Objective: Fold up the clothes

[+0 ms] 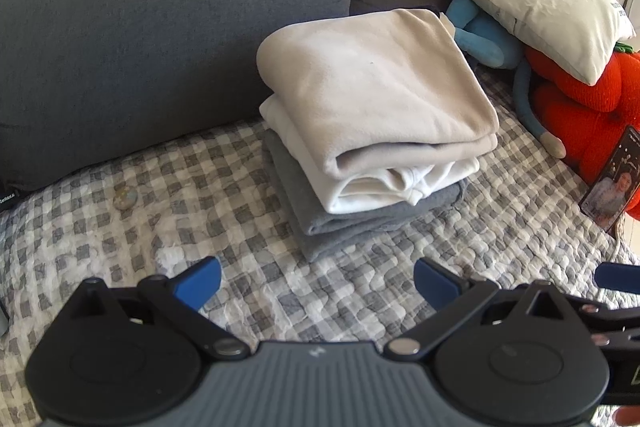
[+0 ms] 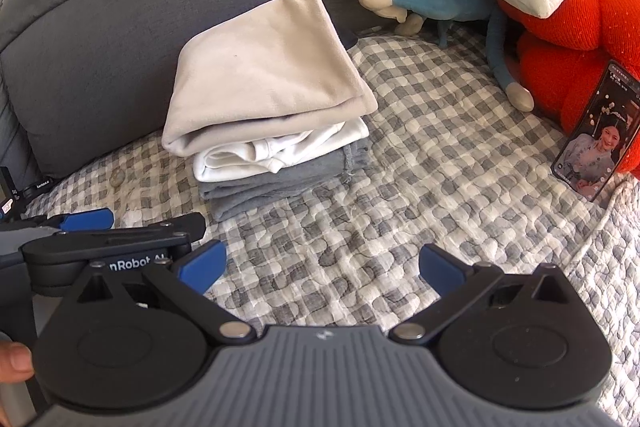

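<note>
The stack (image 1: 372, 131) of three folded garments, beige on white on grey, sits on the checked quilt (image 1: 120, 227) against the grey sofa back (image 1: 160, 7), probably parked there to leave open quilt free. It lies ahead of both grippers, apart from their fingers. The left gripper (image 1: 318, 283) and right gripper (image 2: 322, 267) hover over bare quilt, fingers spread wide, holding nothing. A phone (image 2: 596, 139) leans on the red plush (image 2: 580, 39) at the right.
</note>
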The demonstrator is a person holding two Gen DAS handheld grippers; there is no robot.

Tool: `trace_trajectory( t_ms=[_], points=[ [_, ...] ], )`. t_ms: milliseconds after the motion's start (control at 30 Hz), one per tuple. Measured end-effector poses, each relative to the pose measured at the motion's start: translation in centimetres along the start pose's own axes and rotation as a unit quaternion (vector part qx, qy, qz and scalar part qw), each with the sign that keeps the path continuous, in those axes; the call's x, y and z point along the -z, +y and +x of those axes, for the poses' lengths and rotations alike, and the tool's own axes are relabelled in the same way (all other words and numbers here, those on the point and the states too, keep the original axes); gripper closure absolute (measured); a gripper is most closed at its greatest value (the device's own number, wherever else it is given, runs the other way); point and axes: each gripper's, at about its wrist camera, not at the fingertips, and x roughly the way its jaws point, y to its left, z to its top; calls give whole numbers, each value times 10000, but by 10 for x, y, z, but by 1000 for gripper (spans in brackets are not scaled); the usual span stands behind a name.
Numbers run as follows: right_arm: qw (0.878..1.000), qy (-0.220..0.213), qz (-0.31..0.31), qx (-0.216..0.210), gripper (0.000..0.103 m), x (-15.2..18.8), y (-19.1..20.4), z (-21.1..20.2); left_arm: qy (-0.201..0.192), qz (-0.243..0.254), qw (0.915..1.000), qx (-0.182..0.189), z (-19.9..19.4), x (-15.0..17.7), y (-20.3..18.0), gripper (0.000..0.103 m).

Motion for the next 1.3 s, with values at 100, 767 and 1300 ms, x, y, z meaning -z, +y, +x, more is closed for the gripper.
trace_trajectory(
  t_ms=[100,767,1300],
  points=[
    [10000,8,-11,12,0,0,1,0,4,-7,10000,8,0,0,0,0],
    [10000,17,-30,39,0,0,5,-2,-1,-30,10000,1,-2,0,1,0],
    [10000,25,48,0,0,2,3,-3,-16,-53,10000,4,-3,1,0,1]
  ],
)
